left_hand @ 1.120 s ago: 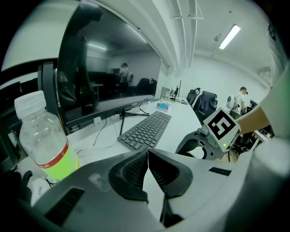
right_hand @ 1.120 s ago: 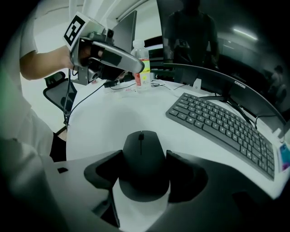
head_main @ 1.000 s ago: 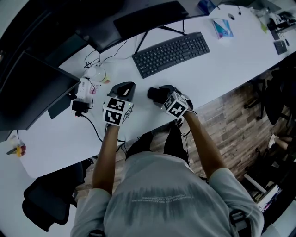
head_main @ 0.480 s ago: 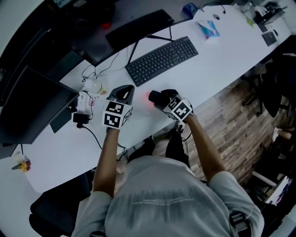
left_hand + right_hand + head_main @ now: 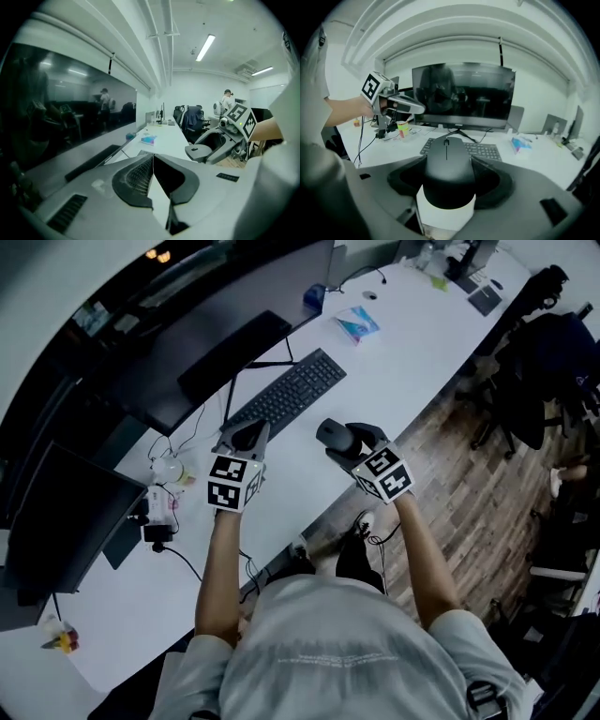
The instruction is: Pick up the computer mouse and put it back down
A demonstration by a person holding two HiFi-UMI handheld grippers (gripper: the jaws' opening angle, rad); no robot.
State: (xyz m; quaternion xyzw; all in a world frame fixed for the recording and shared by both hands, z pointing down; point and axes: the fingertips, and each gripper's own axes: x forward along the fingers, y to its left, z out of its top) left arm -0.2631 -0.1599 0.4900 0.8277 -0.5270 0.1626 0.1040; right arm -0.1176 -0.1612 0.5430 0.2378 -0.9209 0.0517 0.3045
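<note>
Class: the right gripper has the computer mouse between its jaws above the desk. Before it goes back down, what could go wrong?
1. The right gripper grips the computer mouse only by its smooth, curved sides, so it might slip and drop.
2. It hangs near the front edge of the desk. Set down too close, it could fall to the floor.
3. The keyboard lies just beyond, so drifting forward could land the mouse on the keys.

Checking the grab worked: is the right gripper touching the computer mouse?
Touching. The right gripper view shows the computer mouse clamped in the right gripper, with both jaws pressed against its sides.
</note>
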